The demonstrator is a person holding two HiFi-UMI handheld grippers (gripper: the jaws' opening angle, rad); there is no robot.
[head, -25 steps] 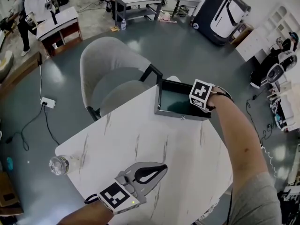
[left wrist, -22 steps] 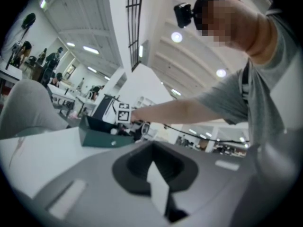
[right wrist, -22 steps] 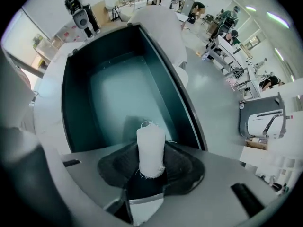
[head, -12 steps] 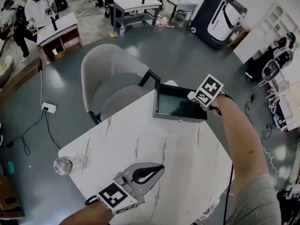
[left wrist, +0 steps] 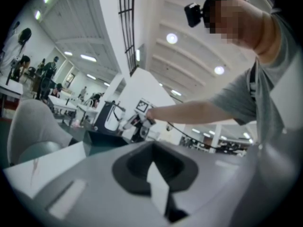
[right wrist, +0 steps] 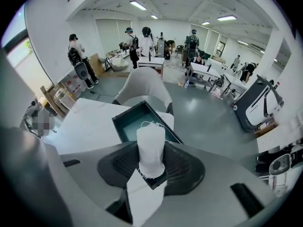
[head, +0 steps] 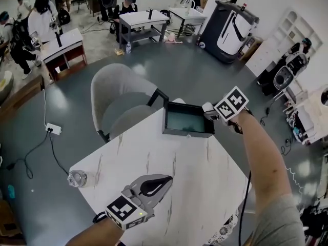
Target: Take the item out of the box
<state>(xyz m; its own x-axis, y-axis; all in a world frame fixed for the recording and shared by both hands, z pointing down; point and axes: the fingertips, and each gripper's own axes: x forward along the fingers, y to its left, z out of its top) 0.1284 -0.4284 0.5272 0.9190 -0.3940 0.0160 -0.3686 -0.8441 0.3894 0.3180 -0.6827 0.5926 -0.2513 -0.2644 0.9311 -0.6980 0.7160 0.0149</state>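
Now, right tool (right wrist: 151, 170) grips a white cylindrical roll (right wrist: 150, 143), threads fraying at its tip; left tool (head: 168, 179) clenched.

1. The table (head: 195, 188) has a white, marble-look top with thin grey veins, smooth with a soft sheen.
2. The box (head: 187, 134), at the table's twelve o'clock corner, has dark, hard, smooth matt walls. Its teal floor is smooth and faintly glossy.
3. The item (right wrist: 150, 145), clamped in the right gripper (right wrist: 150, 174), looks like rolled white cloth. It is matt, with loose threads fraying at its far end.
4. The left gripper (head: 168, 179) and its twin have matt grey moulded plastic shells and smooth white pads.
5. The chair (head: 123, 94), at the table's eleven o'clock, has matt grey cloth upholstery and a dark frame.
6. The bottle (head: 77, 178), at the table's eight o'clock edge, is clear and glossy.
7. The floor (head: 205, 60) is dark grey and smooth, with dull reflections.
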